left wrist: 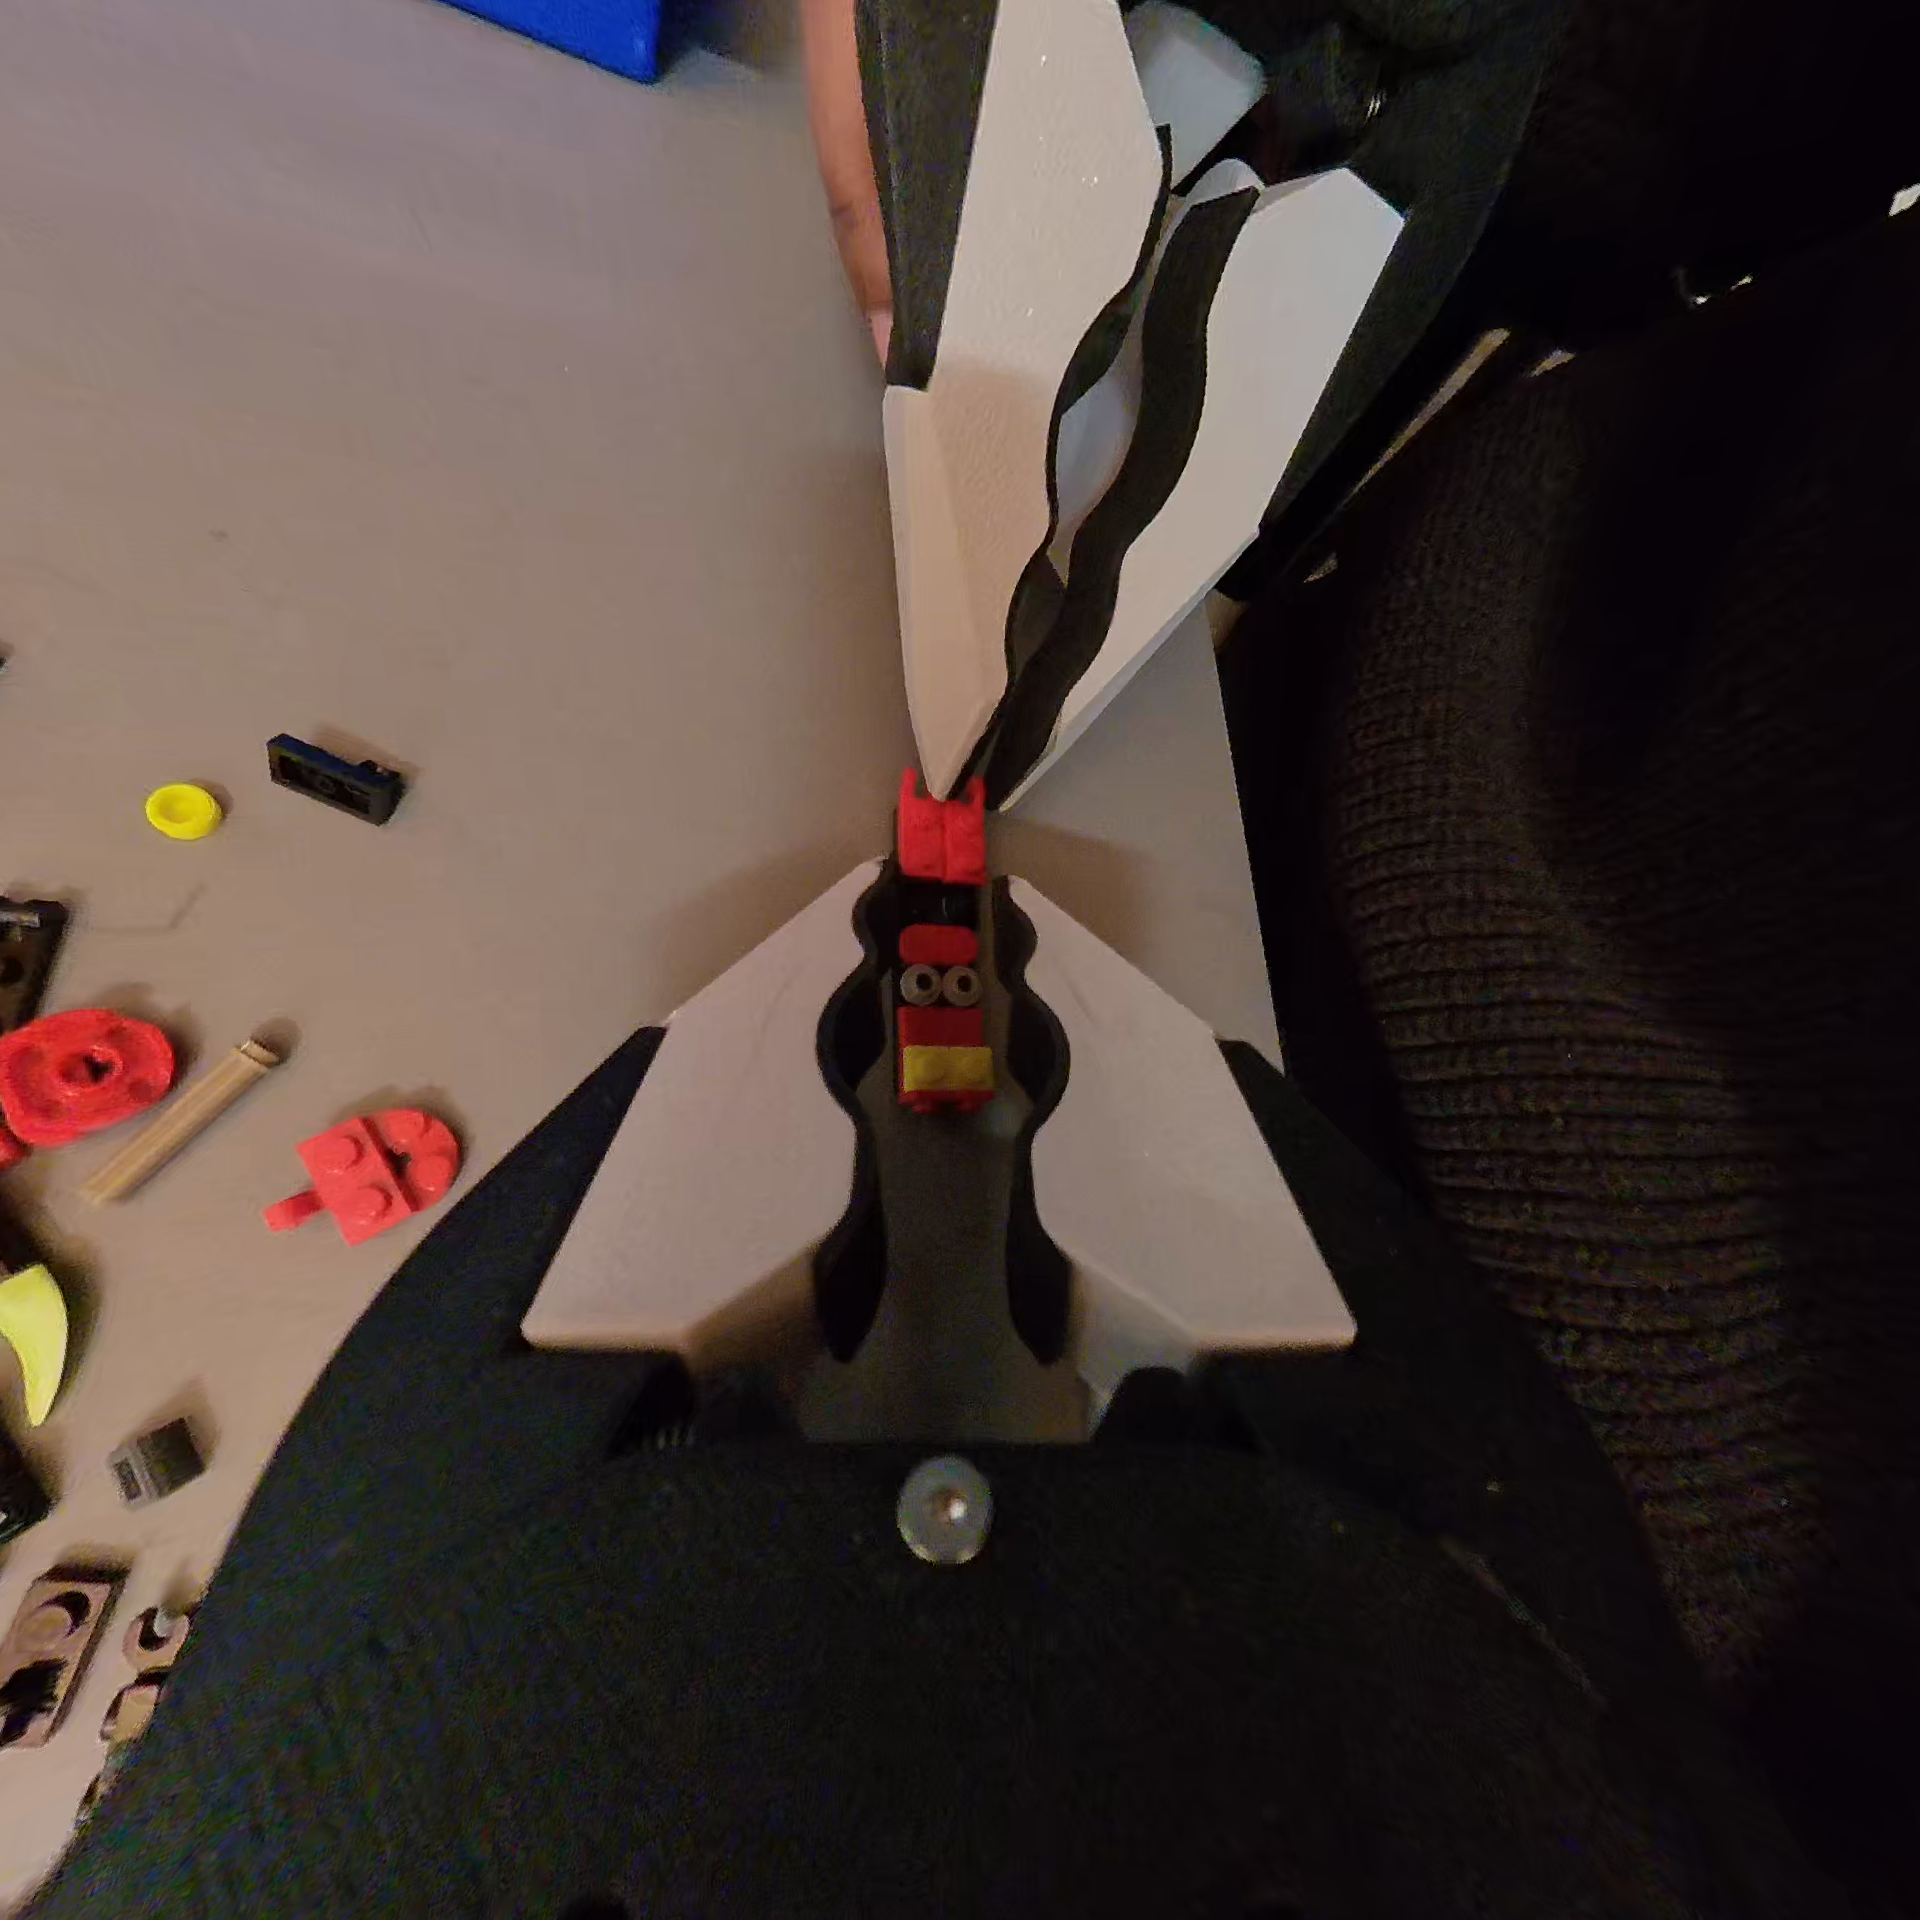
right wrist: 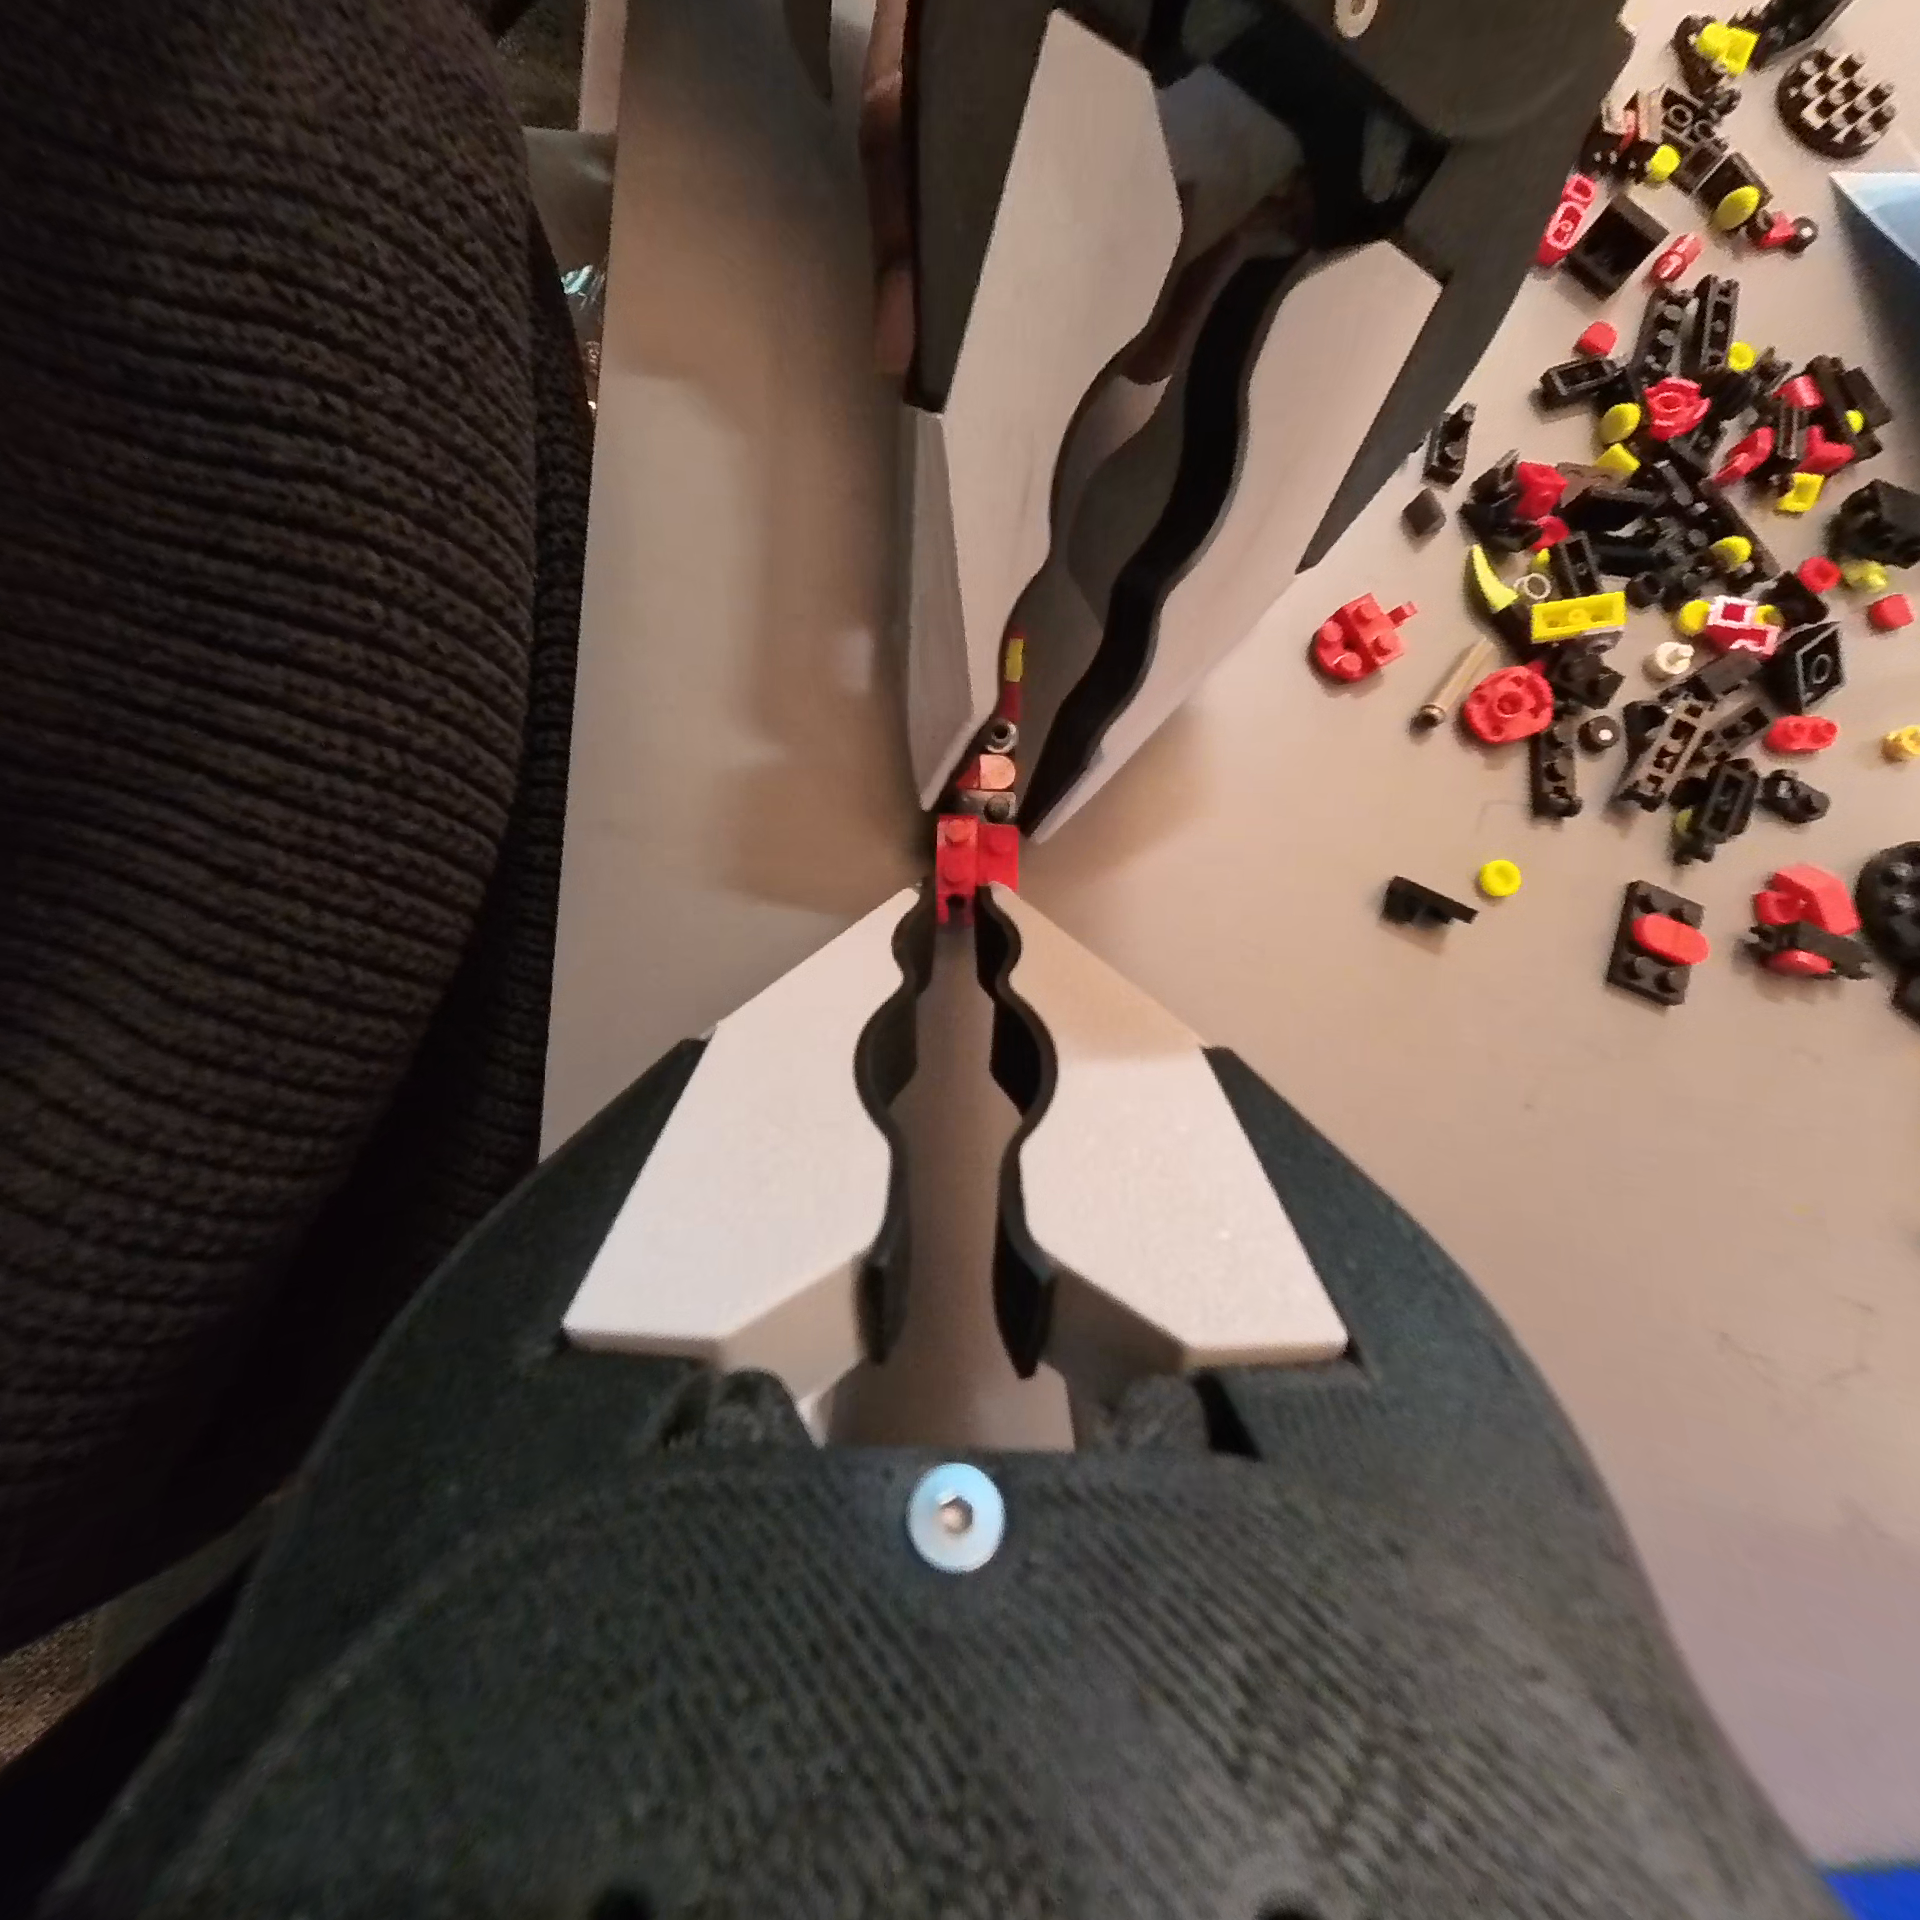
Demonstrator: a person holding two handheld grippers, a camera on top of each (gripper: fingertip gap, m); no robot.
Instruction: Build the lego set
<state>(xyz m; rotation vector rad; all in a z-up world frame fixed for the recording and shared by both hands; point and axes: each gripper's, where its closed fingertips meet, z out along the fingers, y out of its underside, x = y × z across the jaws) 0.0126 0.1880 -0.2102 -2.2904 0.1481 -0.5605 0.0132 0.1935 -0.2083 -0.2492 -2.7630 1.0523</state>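
My left gripper (left wrist: 945, 878) is shut on a small lego assembly (left wrist: 940, 1003) of black, red, grey-studded and yellow pieces, held lengthwise between its fingers. A red clip piece (left wrist: 940, 831) sits at the assembly's outer end. My right gripper (left wrist: 964, 798) comes from above, tip to tip with the left, and pinches that red piece. In the right wrist view my right gripper (right wrist: 961, 896) is shut on the red clip piece (right wrist: 977, 857), which touches the assembly (right wrist: 997, 753) held in the left gripper (right wrist: 985, 816). Both are above the grey table (left wrist: 468, 416).
Loose pieces lie to the left: a red plate with a handle (left wrist: 374, 1174), a tan axle (left wrist: 182, 1122), a yellow round stud (left wrist: 182, 808), a black plate (left wrist: 335, 777). A dense pile of black, red and yellow pieces (right wrist: 1662, 540) lies on the table. A dark knit sleeve (right wrist: 260, 727) borders the table.
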